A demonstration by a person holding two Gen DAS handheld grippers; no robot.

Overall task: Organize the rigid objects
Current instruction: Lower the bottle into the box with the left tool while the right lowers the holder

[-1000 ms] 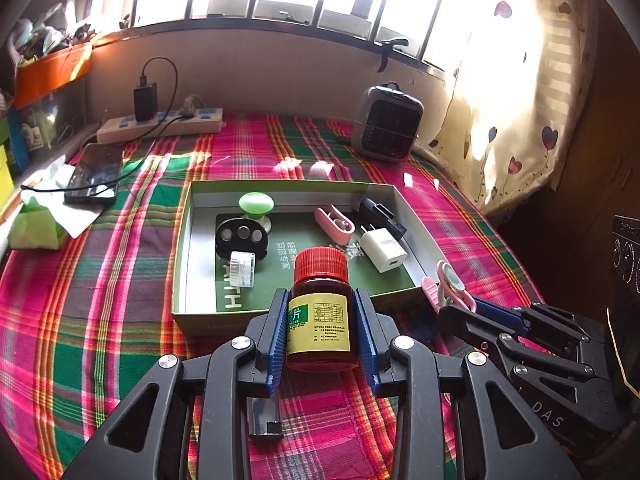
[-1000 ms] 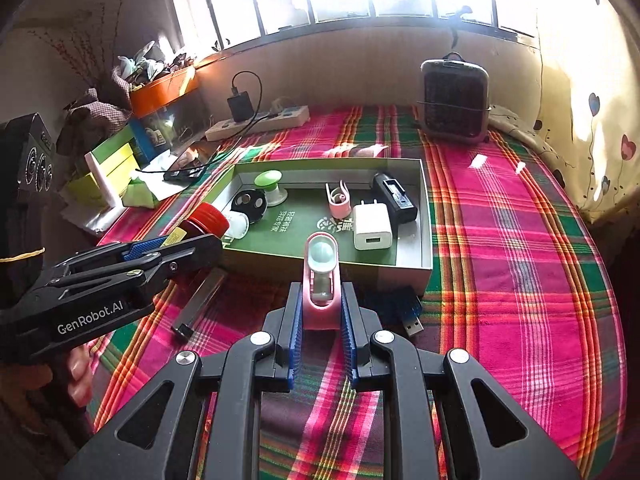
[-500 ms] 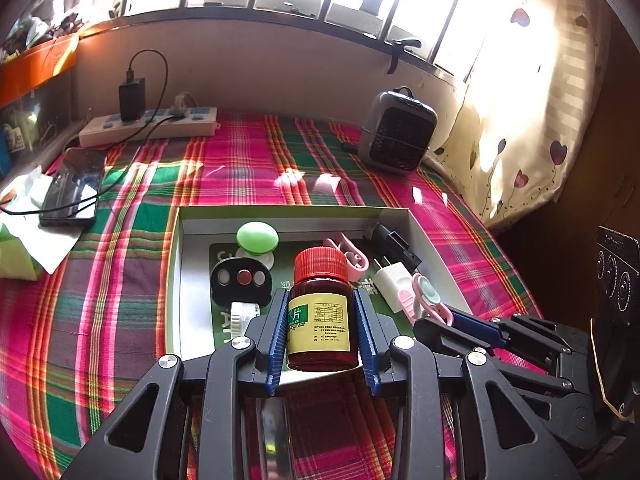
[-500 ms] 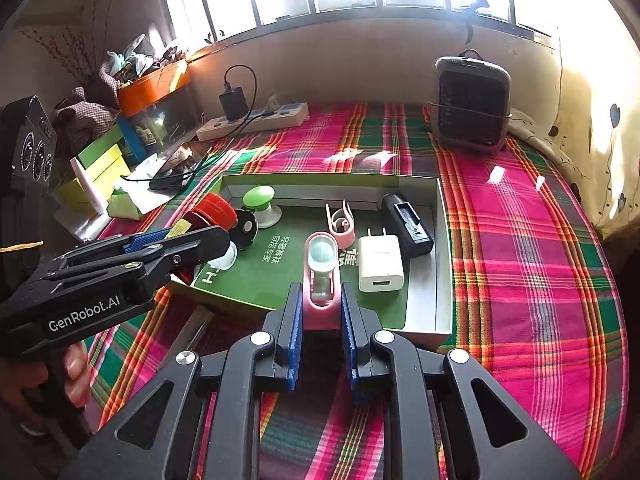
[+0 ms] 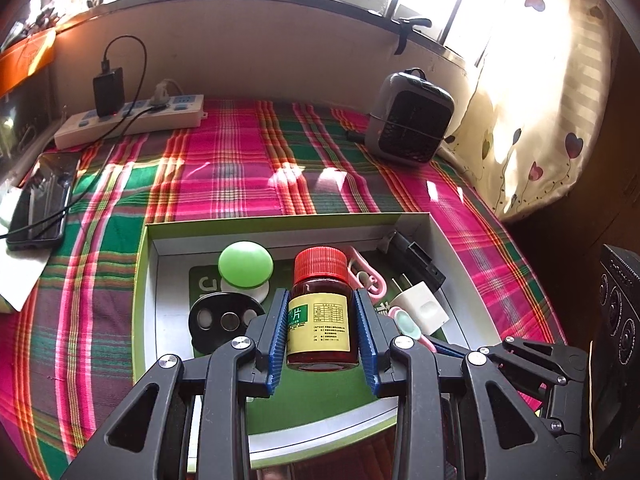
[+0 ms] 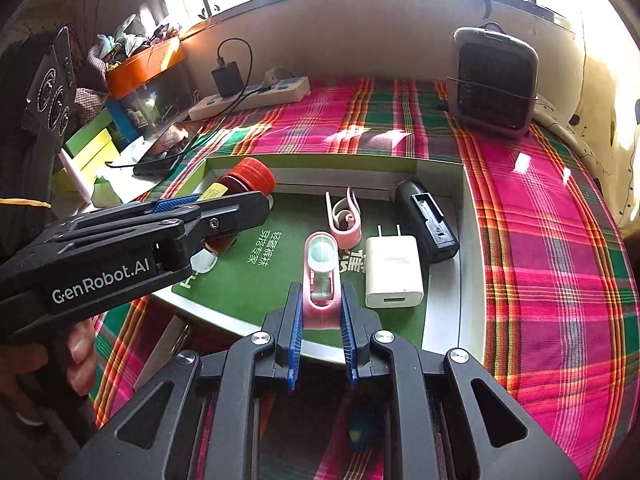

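The left tongs (image 6: 240, 208) read "GenRobot.AI"; the bottle's yellow label (image 5: 320, 322) shows "片".

My right gripper (image 6: 320, 316) is clamped on a pink clip (image 6: 321, 280), holding it over the near edge of the box (image 6: 444, 328). To its left I see my left gripper (image 6: 236, 210) gripping a red-capped bottle (image 6: 244, 184). A white charger (image 6: 392, 272) lies flat in the box, just right of the clip.
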